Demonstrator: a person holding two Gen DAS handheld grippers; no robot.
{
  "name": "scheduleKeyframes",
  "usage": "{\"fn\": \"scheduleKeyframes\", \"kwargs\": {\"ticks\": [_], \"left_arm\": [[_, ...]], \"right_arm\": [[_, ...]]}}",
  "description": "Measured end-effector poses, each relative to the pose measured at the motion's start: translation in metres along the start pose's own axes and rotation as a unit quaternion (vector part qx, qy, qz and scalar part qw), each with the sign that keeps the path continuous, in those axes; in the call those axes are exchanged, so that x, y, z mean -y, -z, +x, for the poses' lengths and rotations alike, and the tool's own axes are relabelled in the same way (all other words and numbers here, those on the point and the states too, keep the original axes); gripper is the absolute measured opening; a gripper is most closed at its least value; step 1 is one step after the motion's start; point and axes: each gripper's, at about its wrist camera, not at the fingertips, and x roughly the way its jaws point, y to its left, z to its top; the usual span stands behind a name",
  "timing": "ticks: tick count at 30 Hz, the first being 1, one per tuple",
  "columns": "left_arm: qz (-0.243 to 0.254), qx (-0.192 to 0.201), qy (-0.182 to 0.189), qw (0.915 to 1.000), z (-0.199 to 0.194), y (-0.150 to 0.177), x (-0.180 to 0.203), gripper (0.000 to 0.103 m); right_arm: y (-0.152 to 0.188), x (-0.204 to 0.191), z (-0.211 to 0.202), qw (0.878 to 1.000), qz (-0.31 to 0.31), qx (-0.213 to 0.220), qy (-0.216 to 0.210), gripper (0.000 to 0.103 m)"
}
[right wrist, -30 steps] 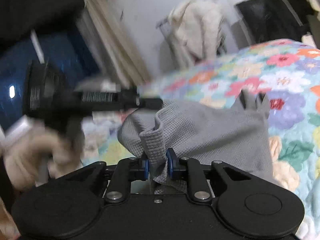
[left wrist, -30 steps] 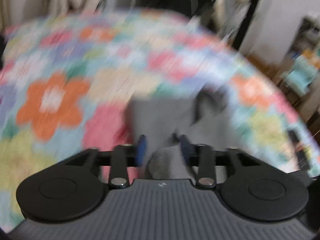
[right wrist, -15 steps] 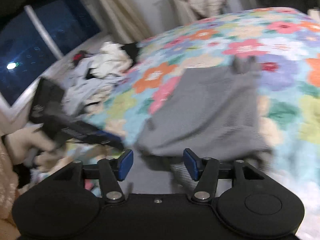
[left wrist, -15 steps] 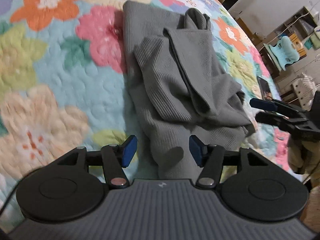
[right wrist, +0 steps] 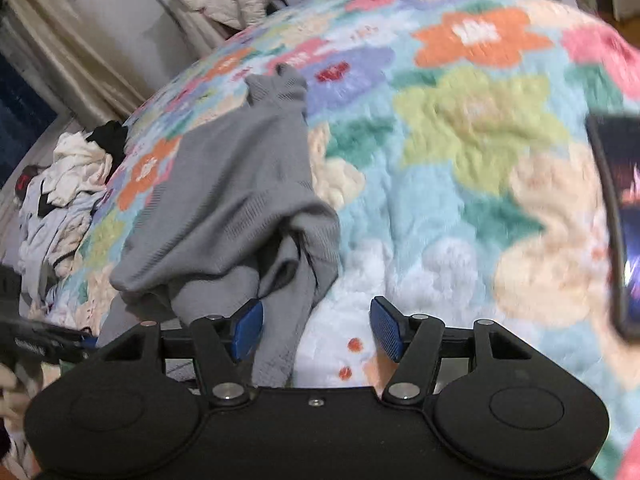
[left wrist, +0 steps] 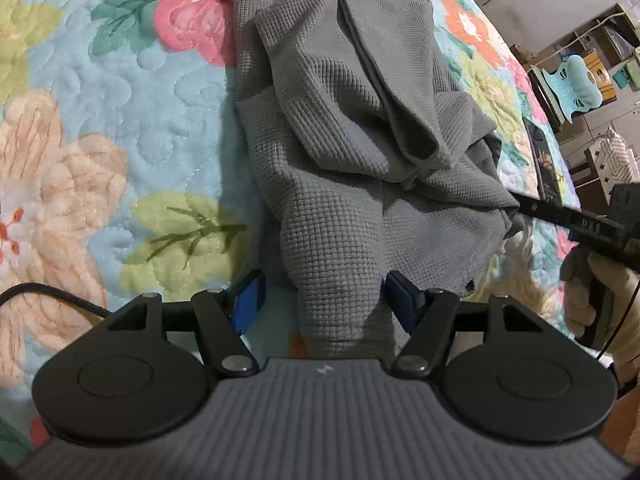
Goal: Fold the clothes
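A grey waffle-knit garment (left wrist: 344,128) lies folded lengthwise on the flowered quilt (left wrist: 120,128), its near end running between my left fingers. My left gripper (left wrist: 322,306) is open over that end, its jaws apart on either side of the cloth. In the right wrist view the same garment (right wrist: 232,200) lies left of centre, rumpled at its near edge. My right gripper (right wrist: 316,330) is open, with a flap of the grey cloth lying by its left finger (right wrist: 248,326). The right gripper also shows at the garment's right edge in the left wrist view (left wrist: 580,224).
A pile of white and dark clothes (right wrist: 60,200) lies at the far left of the bed. A dark phone or tablet (right wrist: 616,216) lies on the quilt at the right, also seen in the left wrist view (left wrist: 540,160). A black cable (left wrist: 52,294) crosses the quilt.
Both grippers let go of the grey garment and opened. The garment went from held up to lying on the quilt. The right gripper swung right along the bed.
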Motion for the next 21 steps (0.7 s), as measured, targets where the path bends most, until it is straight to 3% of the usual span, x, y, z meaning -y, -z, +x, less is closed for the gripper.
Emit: {"fn": "scheduleKeyframes", "kwargs": {"ticks": [4, 7, 11, 14, 16, 21], "left_arm": [[-0.022, -0.006, 0.008, 0.9997, 0.001, -0.003, -0.006, 0.068], [-0.034, -0.012, 0.018, 0.9992, 0.003, -0.004, -0.008, 0.077], [-0.038, -0.012, 0.023, 0.9989, 0.006, -0.004, -0.008, 0.080], [-0.029, -0.006, 0.033, 0.9990, 0.005, -0.002, -0.006, 0.072], [-0.024, -0.006, 0.050, 0.9985, 0.004, -0.001, -0.005, 0.061], [-0.019, -0.007, 0.052, 0.9984, 0.008, 0.001, -0.003, 0.062]], "right_arm": [[0.006, -0.003, 0.006, 1.000, 0.002, -0.008, -0.029, 0.069], [0.007, -0.006, 0.004, 0.999, -0.013, -0.013, -0.041, 0.069], [0.005, -0.002, -0.001, 0.997, 0.004, -0.015, -0.076, 0.069], [0.003, 0.001, -0.003, 0.994, 0.026, -0.016, -0.102, 0.069], [0.001, 0.001, -0.005, 0.994, 0.031, -0.015, -0.105, 0.069], [0.000, 0.009, -0.005, 0.988, 0.076, -0.015, -0.136, 0.073]]}}
